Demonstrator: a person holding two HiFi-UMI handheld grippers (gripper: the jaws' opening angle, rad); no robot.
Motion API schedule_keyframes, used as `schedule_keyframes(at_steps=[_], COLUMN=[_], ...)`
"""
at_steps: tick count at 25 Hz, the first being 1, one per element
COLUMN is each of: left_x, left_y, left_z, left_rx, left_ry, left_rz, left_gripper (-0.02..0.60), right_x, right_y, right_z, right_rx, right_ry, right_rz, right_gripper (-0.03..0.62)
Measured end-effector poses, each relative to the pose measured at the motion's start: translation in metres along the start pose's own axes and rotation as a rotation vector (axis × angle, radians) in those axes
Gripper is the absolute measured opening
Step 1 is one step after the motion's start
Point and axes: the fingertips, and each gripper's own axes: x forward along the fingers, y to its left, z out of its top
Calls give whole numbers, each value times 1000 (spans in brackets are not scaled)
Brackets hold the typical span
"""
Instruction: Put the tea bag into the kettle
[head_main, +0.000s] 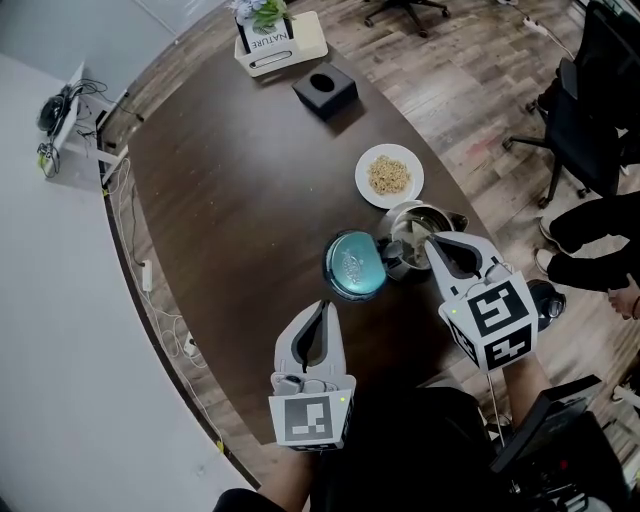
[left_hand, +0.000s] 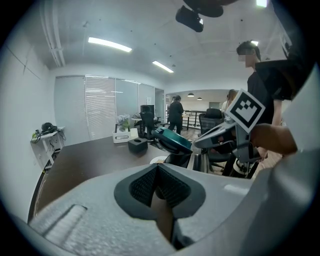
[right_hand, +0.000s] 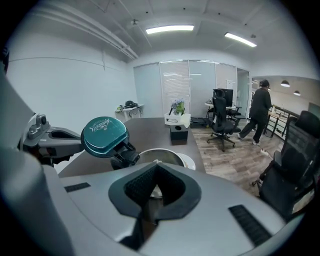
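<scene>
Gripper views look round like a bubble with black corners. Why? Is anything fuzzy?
Left gripper view: the wide lens bows the walls and ceiling lights, leaving black corners; the near fingers look soft. Right gripper view: same bulge, yet the teal kettle lid is sharp. Head view: the table edge only curves slightly.

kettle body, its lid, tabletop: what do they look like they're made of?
Kettle body: bare metal, likely stainless steel, going by the silvery, shiny rim and inner wall.
Lid: glossy teal with a smooth, even colour and soft highlights. It could be plastic or painted metal; I can't tell which.
Tabletop: dark brown with a wood look and a satin sheen. It may be veneer or laminate.
</scene>
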Motion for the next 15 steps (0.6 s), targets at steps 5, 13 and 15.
schedule_keyframes(at_steps=[5,13,15], left_x=[5,11,13], left_y=[2,5,6], left_z=[-3,-4,-5], left_rx=[-2,0,4], left_ry=[14,41,47], left_rz=[-2,2,4], left_gripper=[3,3,3], right_x=[2,4,5], right_y=[-2,-1,0], right_z=[-3,-7,-8], right_rx=[-32,-54,-90], right_ry=[25,65,80], right_rz=[-11,-11,-25], right_gripper=[9,11,11])
